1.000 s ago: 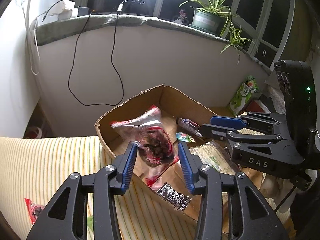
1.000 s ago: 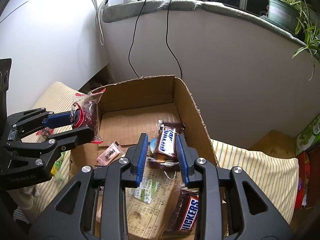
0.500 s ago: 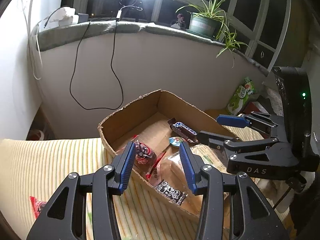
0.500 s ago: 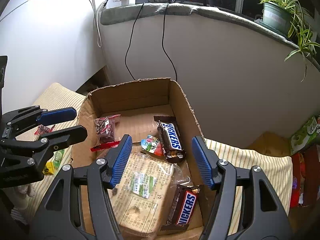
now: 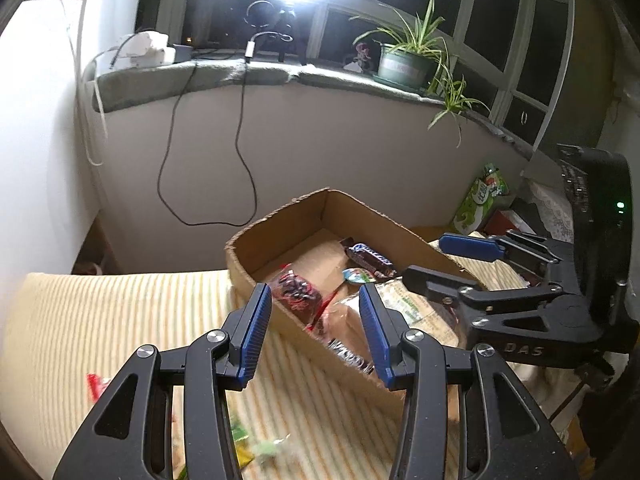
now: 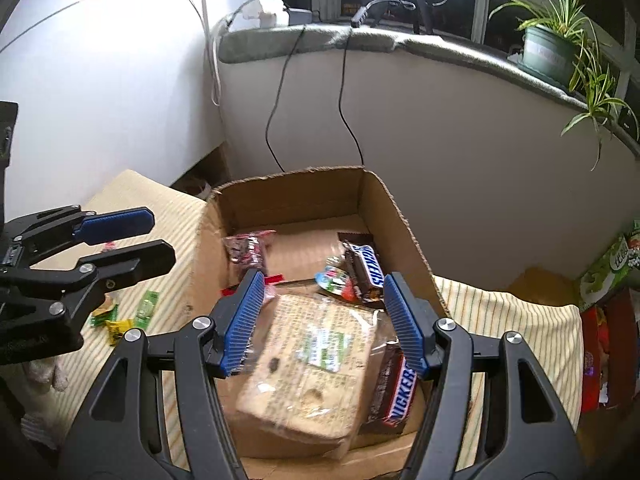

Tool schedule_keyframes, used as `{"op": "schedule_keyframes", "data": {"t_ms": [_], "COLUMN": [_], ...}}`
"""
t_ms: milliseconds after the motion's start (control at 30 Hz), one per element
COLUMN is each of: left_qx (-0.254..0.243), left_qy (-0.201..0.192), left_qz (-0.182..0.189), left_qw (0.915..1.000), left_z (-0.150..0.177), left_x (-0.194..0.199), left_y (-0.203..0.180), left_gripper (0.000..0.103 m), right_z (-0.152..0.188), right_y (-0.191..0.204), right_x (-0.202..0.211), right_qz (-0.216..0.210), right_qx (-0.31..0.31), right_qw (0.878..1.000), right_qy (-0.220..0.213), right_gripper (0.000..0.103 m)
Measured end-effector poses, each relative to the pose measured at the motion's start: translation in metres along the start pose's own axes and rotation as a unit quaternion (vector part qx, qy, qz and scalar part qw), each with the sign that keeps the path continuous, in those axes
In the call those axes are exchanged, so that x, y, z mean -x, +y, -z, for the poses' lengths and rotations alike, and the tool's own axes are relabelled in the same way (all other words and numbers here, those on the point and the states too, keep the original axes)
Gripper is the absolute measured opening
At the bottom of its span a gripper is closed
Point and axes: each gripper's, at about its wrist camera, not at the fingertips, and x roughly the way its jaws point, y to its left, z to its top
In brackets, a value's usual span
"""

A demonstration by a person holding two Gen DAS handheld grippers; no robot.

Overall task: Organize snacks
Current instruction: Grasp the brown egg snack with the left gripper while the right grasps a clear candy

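Observation:
A cardboard box [image 6: 396,208] [image 5: 280,236] sits on a striped cloth. Inside lie a clear bag of dark red snacks [image 6: 246,250] [image 5: 298,292], a Snickers bar [image 6: 366,266] [image 5: 368,258], a second Snickers bar [image 6: 396,390], a bagged bread loaf [image 6: 308,364] and a small colourful candy [image 6: 334,280]. My left gripper [image 5: 316,330] is open and empty, above the box's near-left rim. My right gripper [image 6: 324,320] is open and empty, above the loaf. Small green and yellow candies [image 6: 120,316] lie on the cloth left of the box.
A red wrapper [image 5: 96,384] and green candies [image 5: 248,446] lie on the cloth near my left gripper. A green packet [image 5: 482,196] and red boxes [image 6: 600,352] stand right of the box. A curved wall with hanging cables [image 6: 344,92] and a potted plant [image 6: 548,48] stands behind.
My left gripper let the red snack bag fall into the box; my right gripper opened and released a Snickers bar there. Both pulled back and up.

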Motion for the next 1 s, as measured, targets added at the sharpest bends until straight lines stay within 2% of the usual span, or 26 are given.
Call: {"op": "schedule_keyframes", "data": {"t_ms": [333, 633, 767, 1000], "left_qx": [0.042, 0.089, 0.101, 0.106], "left_qy": [-0.013, -0.007, 0.004, 0.034], "left_qz": [-0.039, -0.065, -0.068, -0.052], "left_qw": [0.9983, 0.9939, 0.9925, 0.9924], "left_z": [0.017, 0.051, 0.071, 0.103], "left_x": [0.039, 0.063, 0.067, 0.059], "left_y": [0.058, 0.106, 0.117, 0.116], "left_gripper": [0.044, 0.044, 0.044, 0.044], "right_z": [0.010, 0.031, 0.043, 0.063], "right_y": [0.036, 0.092, 0.114, 0.134], "right_x": [0.029, 0.029, 0.022, -0.003], "right_qz": [-0.046, -0.090, -0.102, -0.113], "right_qx": [0.005, 0.044, 0.056, 0.032], "right_qw": [0.999, 0.995, 0.993, 0.992], "right_qy": [-0.022, -0.004, 0.009, 0.037], "right_gripper": [0.065, 0.065, 0.065, 0.065]}}
